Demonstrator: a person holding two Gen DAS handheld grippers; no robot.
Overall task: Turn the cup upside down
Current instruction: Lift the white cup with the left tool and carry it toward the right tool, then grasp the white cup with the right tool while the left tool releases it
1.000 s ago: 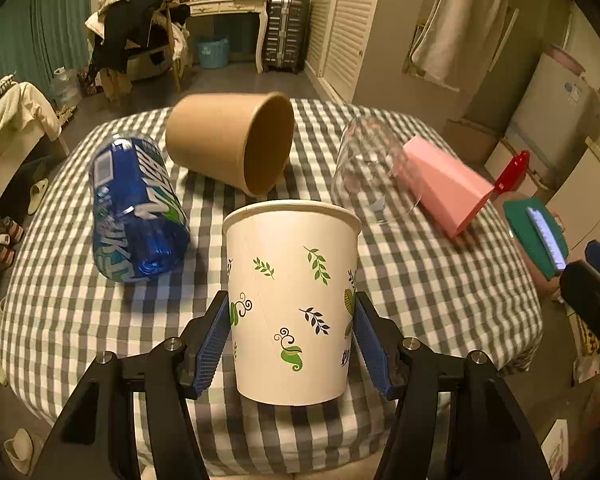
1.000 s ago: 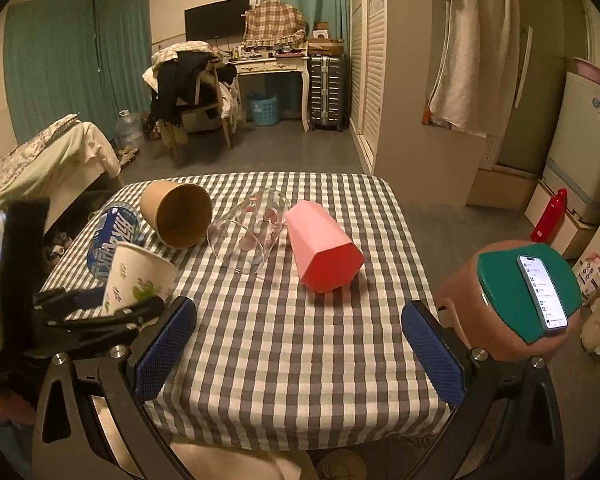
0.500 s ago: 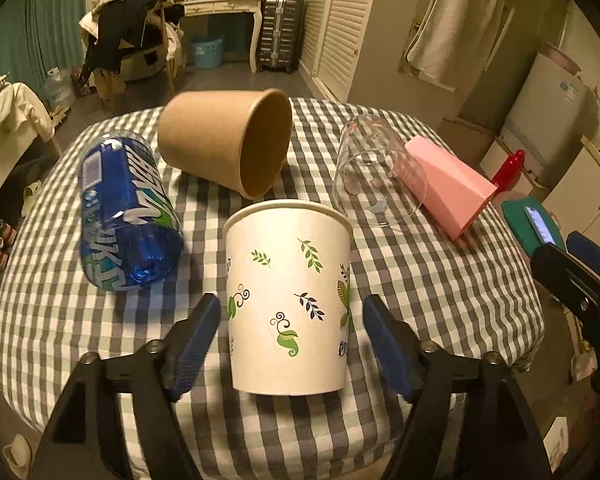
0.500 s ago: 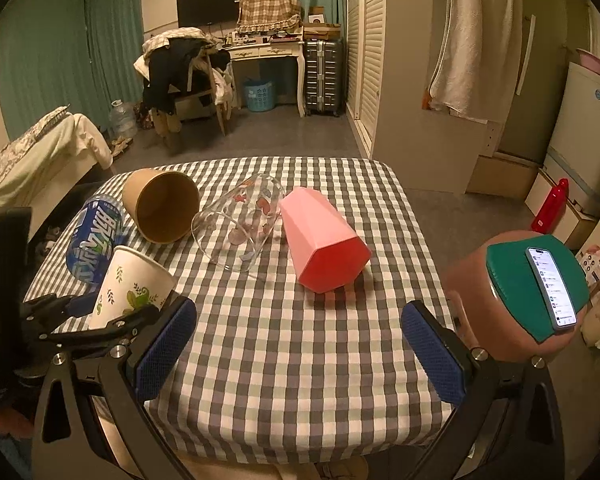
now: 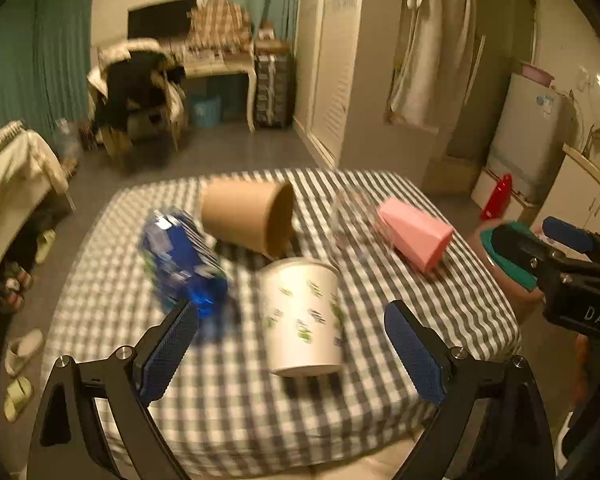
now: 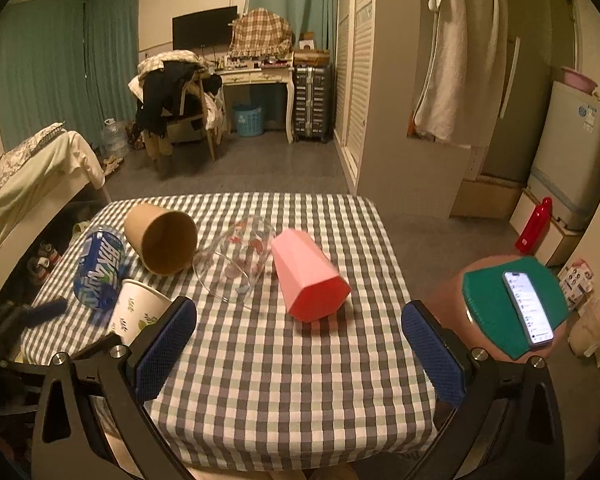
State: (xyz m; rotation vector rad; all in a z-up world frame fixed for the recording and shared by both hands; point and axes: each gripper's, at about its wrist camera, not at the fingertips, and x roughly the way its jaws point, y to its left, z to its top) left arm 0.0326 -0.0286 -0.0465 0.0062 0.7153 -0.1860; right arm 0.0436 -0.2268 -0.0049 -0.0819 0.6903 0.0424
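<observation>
A white paper cup with green leaf prints (image 5: 302, 316) stands upright on the checked tablecloth (image 5: 380, 360) near the front edge; it also shows in the right wrist view (image 6: 138, 314). My left gripper (image 5: 294, 354) is open and empty, pulled back from the cup, its jaws wide on either side. My right gripper (image 6: 298, 354) is open and empty over the front right of the table. A brown paper cup (image 5: 248, 216), a clear glass (image 6: 234, 262) and a pink cup (image 6: 308, 278) lie on their sides.
A blue bottle (image 5: 184, 260) lies on its side left of the white cup. A stool with a green cushion and a phone (image 6: 528, 306) stands right of the table. A red bottle (image 6: 534, 226) is on the floor beyond.
My left gripper has let go of the white cup, opened wide and drawn back and up. The cup stays standing upright. The right gripper has barely moved.
</observation>
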